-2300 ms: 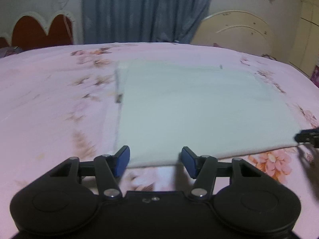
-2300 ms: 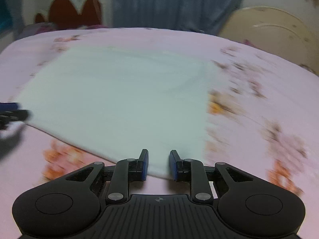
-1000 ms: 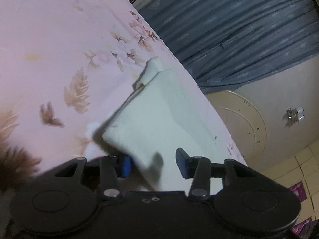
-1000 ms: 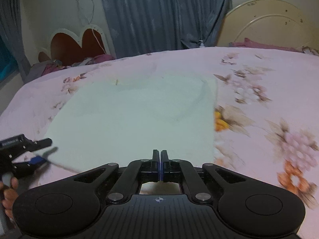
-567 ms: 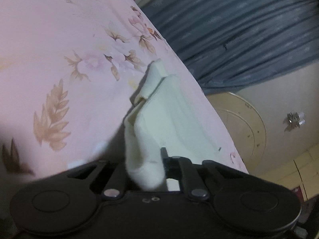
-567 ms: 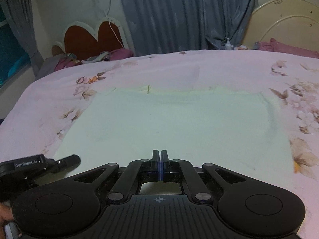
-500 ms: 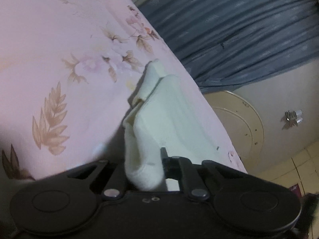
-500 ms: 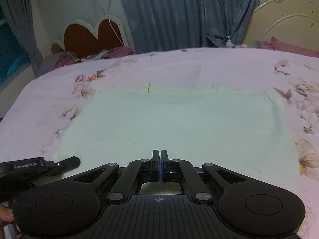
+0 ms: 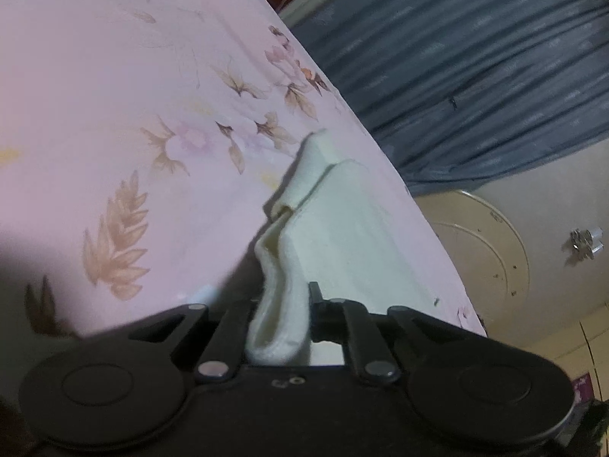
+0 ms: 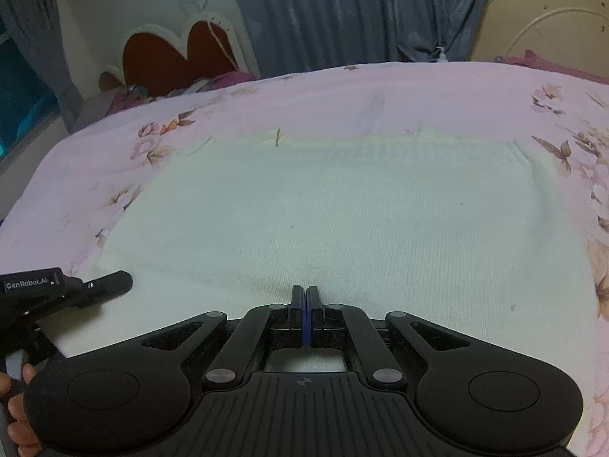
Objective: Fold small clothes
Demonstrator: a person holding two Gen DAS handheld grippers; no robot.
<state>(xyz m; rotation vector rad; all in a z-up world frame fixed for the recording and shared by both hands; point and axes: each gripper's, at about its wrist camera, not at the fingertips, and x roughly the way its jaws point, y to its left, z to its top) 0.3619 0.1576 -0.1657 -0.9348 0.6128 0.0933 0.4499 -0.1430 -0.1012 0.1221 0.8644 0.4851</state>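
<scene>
A cream-white knitted cloth (image 10: pixel 342 221) is seen spread flat on a bed covered by a pink floral bedsheet (image 10: pixel 437 95). In the right wrist view the cloth fills most of the middle of the sheet, its far edge lying straight across and its near edge reaching under the tool.

The left hand-held gripper (image 9: pixel 283 304) is closed on a bunched corner of the cloth (image 9: pixel 342 236), a thick fold of which is pinched between its two fingers and lifted off the sheet. From that corner the cloth is drawn away toward the far side of the bed, with a small flap turned over at its far corner. In the right wrist view the same left tool (image 10: pixel 95 285) is seen at the cloth's near left corner, held by bare fingers (image 10: pixel 15 392) at the frame's lower left.

The right hand-held gripper (image 10: pixel 306 316) is closed tight at the near edge of the cloth, its blue pads pressed together with no gap. Whether fabric is caught between them cannot be told, as the pinch point is hidden by the fingers themselves.

Behind the bed a blue-grey curtain (image 10: pixel 342 11), a red heart-shaped headboard (image 10: pixel 179 53) and a cream round panel (image 10: pixel 552 11) are visible.
</scene>
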